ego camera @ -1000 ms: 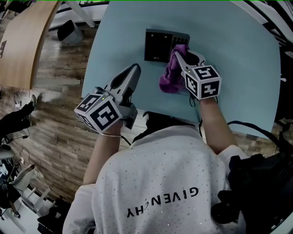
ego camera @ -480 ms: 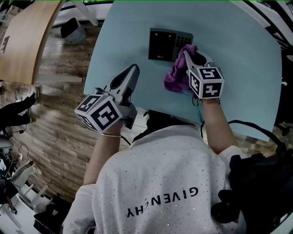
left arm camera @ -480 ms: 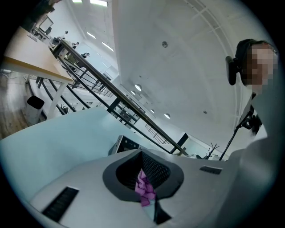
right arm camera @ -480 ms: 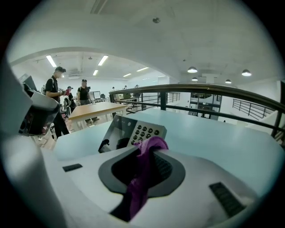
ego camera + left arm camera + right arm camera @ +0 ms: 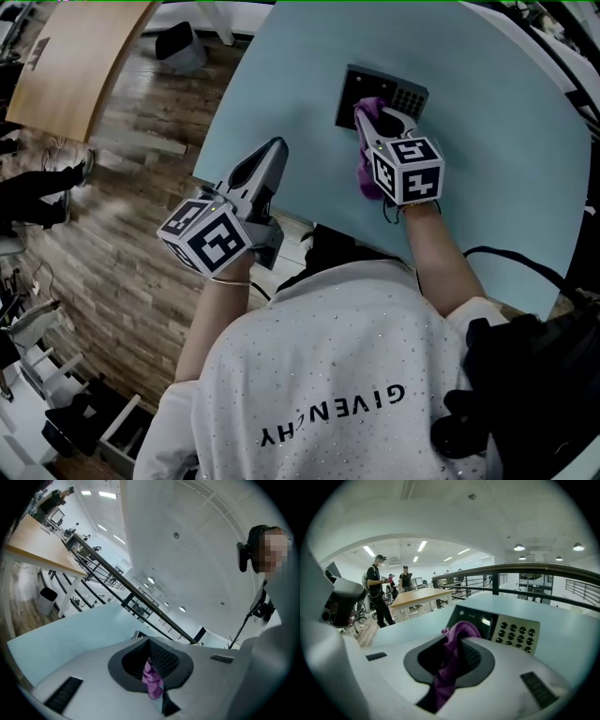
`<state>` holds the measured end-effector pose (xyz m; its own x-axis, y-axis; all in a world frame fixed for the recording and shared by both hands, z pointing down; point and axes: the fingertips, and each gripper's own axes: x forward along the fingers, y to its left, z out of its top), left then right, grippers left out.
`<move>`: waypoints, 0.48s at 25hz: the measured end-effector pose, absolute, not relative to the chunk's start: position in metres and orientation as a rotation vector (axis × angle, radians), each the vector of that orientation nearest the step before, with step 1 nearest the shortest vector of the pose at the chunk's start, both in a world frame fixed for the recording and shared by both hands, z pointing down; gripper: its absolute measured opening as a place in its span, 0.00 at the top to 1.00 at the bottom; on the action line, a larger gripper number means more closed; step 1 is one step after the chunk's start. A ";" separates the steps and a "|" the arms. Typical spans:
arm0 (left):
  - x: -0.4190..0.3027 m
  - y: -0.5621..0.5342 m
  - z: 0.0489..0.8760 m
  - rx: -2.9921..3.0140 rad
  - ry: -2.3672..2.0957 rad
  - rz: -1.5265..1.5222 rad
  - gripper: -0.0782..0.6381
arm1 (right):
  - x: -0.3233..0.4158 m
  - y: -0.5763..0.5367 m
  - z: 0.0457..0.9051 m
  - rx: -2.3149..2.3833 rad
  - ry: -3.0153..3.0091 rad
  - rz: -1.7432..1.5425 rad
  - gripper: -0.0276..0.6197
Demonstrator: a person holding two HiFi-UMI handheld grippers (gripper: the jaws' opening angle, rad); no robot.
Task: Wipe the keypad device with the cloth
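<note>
The person's white shirt (image 5: 319, 394) is filling the lower part of the head view, and a wooden table (image 5: 80, 66) is standing off to the left. The right gripper (image 5: 370, 114) is clamping the purple cloth (image 5: 364, 176) between nearly closed jaws. The cloth's top fold is lying over the middle of the keypad device (image 5: 349, 94), between its dark panel and its grid of keys, while the rest is hanging back toward the person. The left gripper (image 5: 277, 147) is hovering well apart from both, near the table's edge. Its jaws are drawn almost together, with a purple sliver showing in the slit; I cannot tell whether it is pinched or lying beyond. The device is lying flat on a pale blue table (image 5: 281, 84) over a plank floor (image 5: 112, 244). In the right gripper view, a railing (image 5: 511, 571) is crossing an open hall where people (image 5: 377, 590) are standing.
</note>
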<state>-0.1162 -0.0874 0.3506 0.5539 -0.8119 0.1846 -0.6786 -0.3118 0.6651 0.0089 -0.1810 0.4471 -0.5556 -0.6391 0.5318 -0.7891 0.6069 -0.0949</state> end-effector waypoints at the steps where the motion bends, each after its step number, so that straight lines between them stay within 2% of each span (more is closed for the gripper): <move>1: -0.122 -0.083 0.351 2.067 -1.213 -0.242 0.89 | 0.000 -0.178 0.449 1.104 -2.399 0.445 0.89; 12: -0.163 -0.059 0.358 1.997 -1.303 -0.270 0.89 | -0.034 -0.168 0.474 1.012 -2.362 0.415 0.89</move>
